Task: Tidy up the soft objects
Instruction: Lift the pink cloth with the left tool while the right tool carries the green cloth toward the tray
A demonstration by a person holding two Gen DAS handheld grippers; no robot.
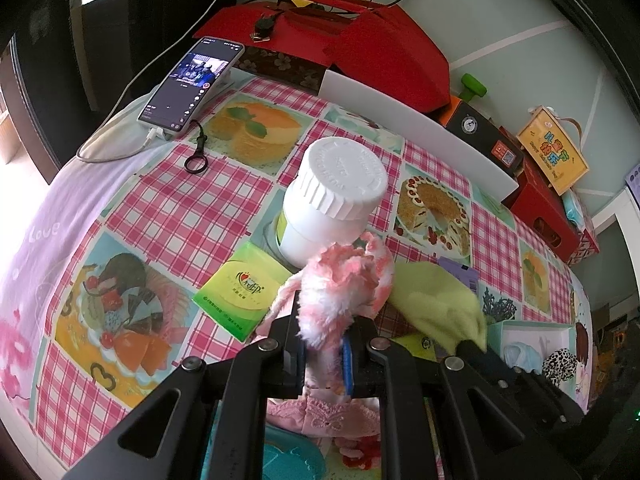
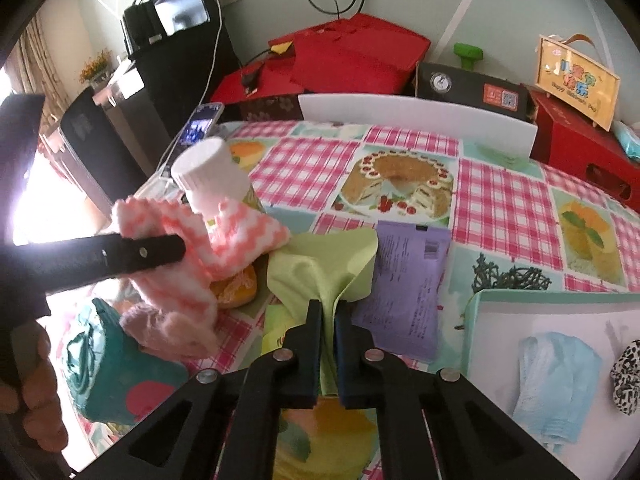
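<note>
Left gripper (image 1: 326, 344) clamping pink towel (image 1: 344, 280); right gripper (image 2: 328, 320) clamping green cloth (image 2: 320, 268); two items boxed (image 2: 560, 312), several left on worktop (image 2: 500, 200).

The table (image 1: 168, 208) is being viewed steeply downward and close up from behind each gripper's fingers, the left view from the left and the right from the right, with the white bottle (image 1: 332, 200), yellow cloth (image 2: 320, 276) and red boxes (image 2: 352, 60) being shared.

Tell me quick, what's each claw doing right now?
Left claw: shut on the pink-and-white fuzzy cloth.
Right claw: shut on the yellow-green cloth.
</note>
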